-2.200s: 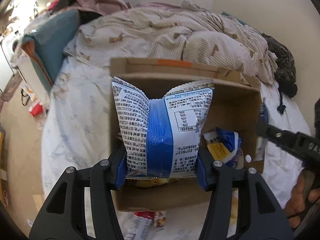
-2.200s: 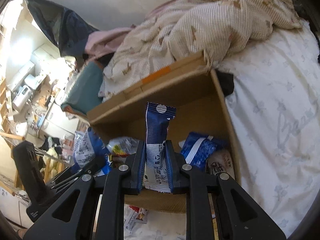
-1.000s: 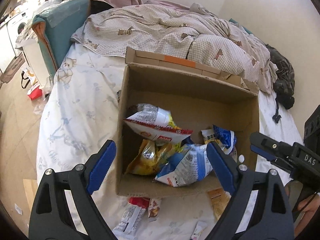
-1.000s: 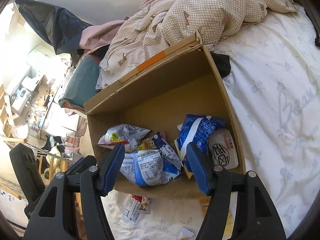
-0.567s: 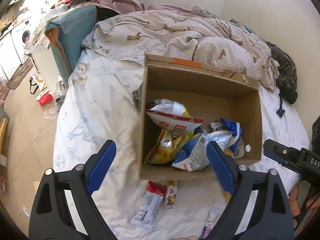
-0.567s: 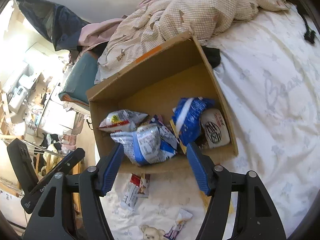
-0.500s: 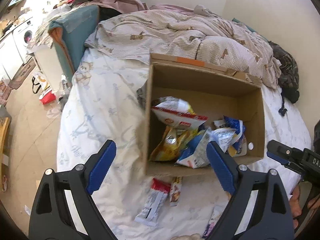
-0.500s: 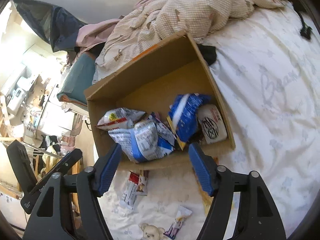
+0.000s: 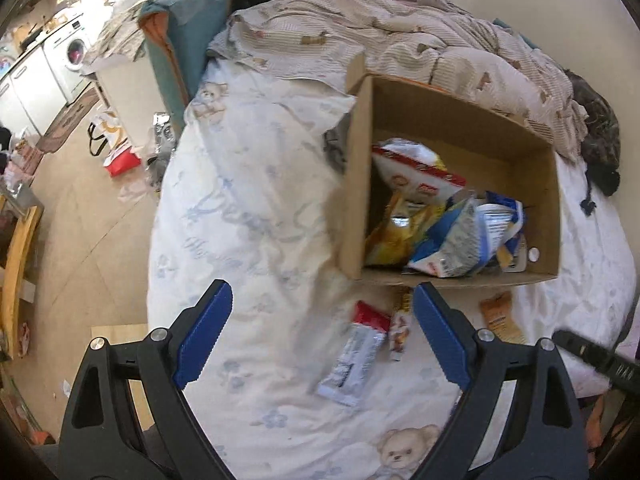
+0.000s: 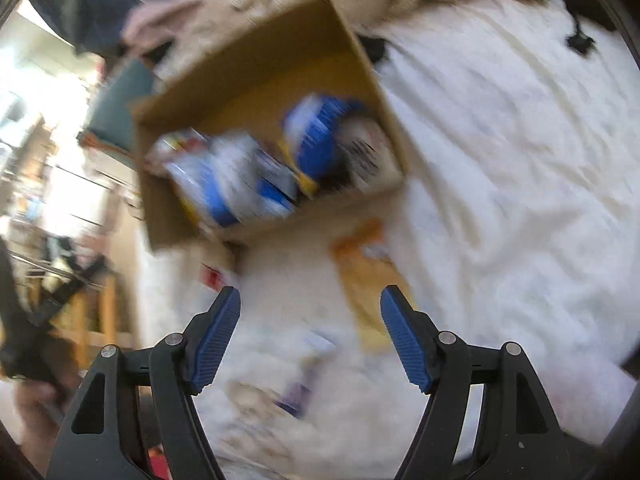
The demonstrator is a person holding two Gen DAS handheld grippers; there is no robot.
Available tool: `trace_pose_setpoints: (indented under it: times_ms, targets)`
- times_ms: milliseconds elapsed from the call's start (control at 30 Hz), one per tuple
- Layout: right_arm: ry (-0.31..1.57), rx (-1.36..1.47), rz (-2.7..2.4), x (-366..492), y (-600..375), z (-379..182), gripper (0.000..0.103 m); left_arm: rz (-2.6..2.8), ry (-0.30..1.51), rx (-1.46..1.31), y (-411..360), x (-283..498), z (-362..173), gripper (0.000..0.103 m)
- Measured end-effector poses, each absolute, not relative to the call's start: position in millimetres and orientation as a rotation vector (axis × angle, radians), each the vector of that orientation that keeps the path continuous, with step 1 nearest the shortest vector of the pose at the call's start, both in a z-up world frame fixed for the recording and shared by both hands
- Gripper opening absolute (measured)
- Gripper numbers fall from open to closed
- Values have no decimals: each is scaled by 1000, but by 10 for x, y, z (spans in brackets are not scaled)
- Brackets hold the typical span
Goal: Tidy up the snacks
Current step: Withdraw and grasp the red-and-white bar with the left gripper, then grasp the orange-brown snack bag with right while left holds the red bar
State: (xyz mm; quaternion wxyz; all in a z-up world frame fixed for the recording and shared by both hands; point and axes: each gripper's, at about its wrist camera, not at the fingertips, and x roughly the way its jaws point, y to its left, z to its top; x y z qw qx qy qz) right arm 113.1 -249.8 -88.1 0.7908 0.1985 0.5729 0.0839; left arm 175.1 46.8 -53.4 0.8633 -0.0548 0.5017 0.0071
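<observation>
Left gripper (image 9: pixel 322 338): jaws spread wide, nothing between them, over white bedsheet (image 9: pixel 248 216).
Right gripper (image 10: pixel 310 334): jaws opening, empty, above sheet; view blurred.
Cardboard box (image 9: pixel 358 200): on bed, open top, several snack bags (image 9: pixel 444 216) piled inside; count unclear.
Loose snacks in front of box: three — red-and-white wrapper (image 9: pixel 354 354), small bar (image 9: pixel 401 326) just beside it, orange packet (image 9: pixel 500 318) apart.
Writing: print on packets too small to read.
</observation>
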Motion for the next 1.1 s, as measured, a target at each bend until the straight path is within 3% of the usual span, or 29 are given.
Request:
trace_pose_setpoints:
  times_ms: [367, 400, 467, 533, 767, 833, 1100]
  targets:
    - [1370, 586, 204, 1004, -2544, -1221, 75, 10, 1287, -101, 428, 1796, -1183, 89]
    - [1371, 584, 205, 1016, -2531, -1226, 75, -21, 1324, -76, 346, 1802, -1280, 87]
    - [1370, 572, 203, 1023, -2493, -1228, 75, -61, 1367, -15, 203, 1796, -1443, 72]
    - [1373, 566, 205, 1034, -2478, -1240, 75, -93, 1399, 21, 83, 1806, -1570, 48]
    - [1384, 569, 195, 1061, -2490, -1275, 75, -136, 1460, 125, -206, 1837, -1832, 48]
    - [1387, 578, 189, 1067, -2513, -1280, 75, -115, 1472, 152, -232, 1819, -1874, 29]
    - [1358, 628, 174, 1097, -2609, -1235, 75, -63, 1438, 87, -172, 1623, -1506, 28]
